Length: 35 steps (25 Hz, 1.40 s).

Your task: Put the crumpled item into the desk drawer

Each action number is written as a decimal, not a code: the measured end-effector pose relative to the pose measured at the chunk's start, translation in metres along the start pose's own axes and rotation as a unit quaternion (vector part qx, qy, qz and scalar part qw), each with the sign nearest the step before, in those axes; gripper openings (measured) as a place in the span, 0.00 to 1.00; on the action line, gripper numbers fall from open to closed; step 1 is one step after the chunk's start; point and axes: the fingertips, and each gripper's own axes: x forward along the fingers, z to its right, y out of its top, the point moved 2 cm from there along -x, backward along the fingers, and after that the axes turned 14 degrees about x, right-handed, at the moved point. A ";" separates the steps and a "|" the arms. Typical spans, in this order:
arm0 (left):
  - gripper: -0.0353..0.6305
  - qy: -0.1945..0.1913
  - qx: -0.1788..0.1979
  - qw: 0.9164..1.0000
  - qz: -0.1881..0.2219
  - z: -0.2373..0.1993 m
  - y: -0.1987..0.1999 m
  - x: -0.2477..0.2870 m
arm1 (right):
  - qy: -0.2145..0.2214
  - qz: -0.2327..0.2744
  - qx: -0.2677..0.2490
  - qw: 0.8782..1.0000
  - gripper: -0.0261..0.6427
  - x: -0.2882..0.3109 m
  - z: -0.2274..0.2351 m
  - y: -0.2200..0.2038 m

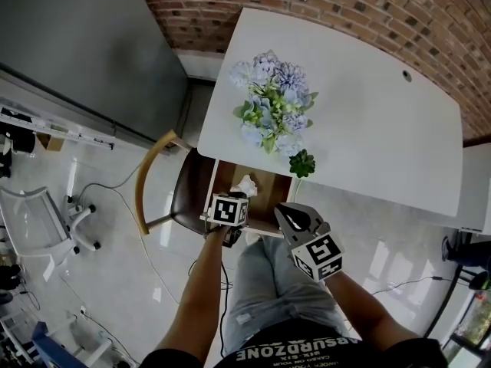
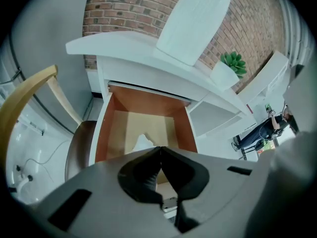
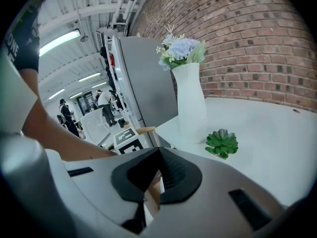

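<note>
Shirt print: your shirt (image 1: 307, 351), bottom of the head view, reads "ABSURDZONE"; the smaller line beneath is too small to read.
Left tool (image 2: 160, 148): your forearm (image 1: 201, 290) runs up from the lower left; jaws pressed together, empty, at the drawer's front edge.
Right tool (image 3: 158, 150): over your lap, lower right of the drawer; jaws together, empty.
Crumpled item (image 1: 245, 184): white wad in the open drawer (image 1: 270, 181) under the counter (image 1: 368, 121); no clear long axis.

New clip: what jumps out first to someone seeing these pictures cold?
Blue and white flowers stand on the white desk by the brick wall. The drawer is open with the crumpled item inside; the left gripper and right gripper, both shut, hover near its front.
</note>
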 end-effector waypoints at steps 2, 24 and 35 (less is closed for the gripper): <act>0.06 0.000 -0.013 1.000 0.011 0.005 0.000 -0.011 | 0.004 -0.001 0.006 1.000 0.04 -0.003 -0.004 0.000; 0.06 0.009 -0.127 0.971 0.201 0.036 0.040 -0.147 | 0.049 -0.022 -0.034 0.998 0.04 -0.010 -0.025 0.033; 0.06 0.032 -0.120 0.962 0.243 0.043 0.054 -0.192 | 0.057 -0.032 -0.049 0.997 0.04 -0.007 -0.028 0.047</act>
